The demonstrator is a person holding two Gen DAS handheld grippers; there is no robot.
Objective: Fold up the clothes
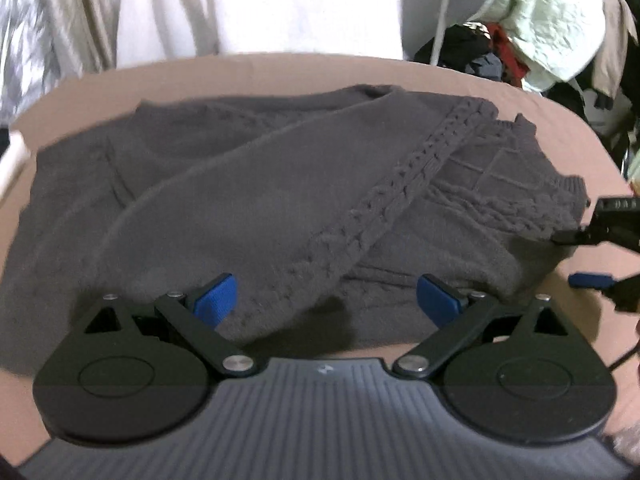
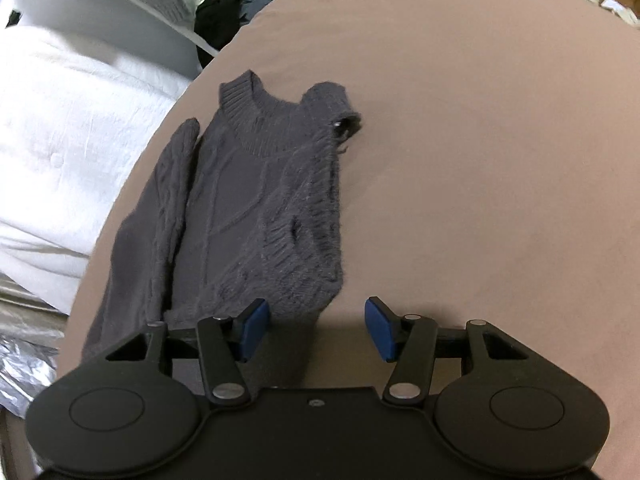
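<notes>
Both pairs of blue-padded jaws stand spread with nothing between them: the left gripper (image 1: 325, 296) hovers over the near edge of the dark grey cable-knit sweater (image 1: 280, 200), the right gripper (image 2: 316, 330) just off its lower corner. The sweater lies flat on the dusty-pink cloth-covered table (image 2: 480, 160), one sleeve folded diagonally across. Probably the next fold: pinch both layers at the edge, lift evenly, avoid dragging the sleeve askew.

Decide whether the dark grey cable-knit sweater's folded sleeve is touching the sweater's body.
Touching. The left wrist view shows the folded sleeve lying diagonally across the sweater's body, with no gap.
</notes>
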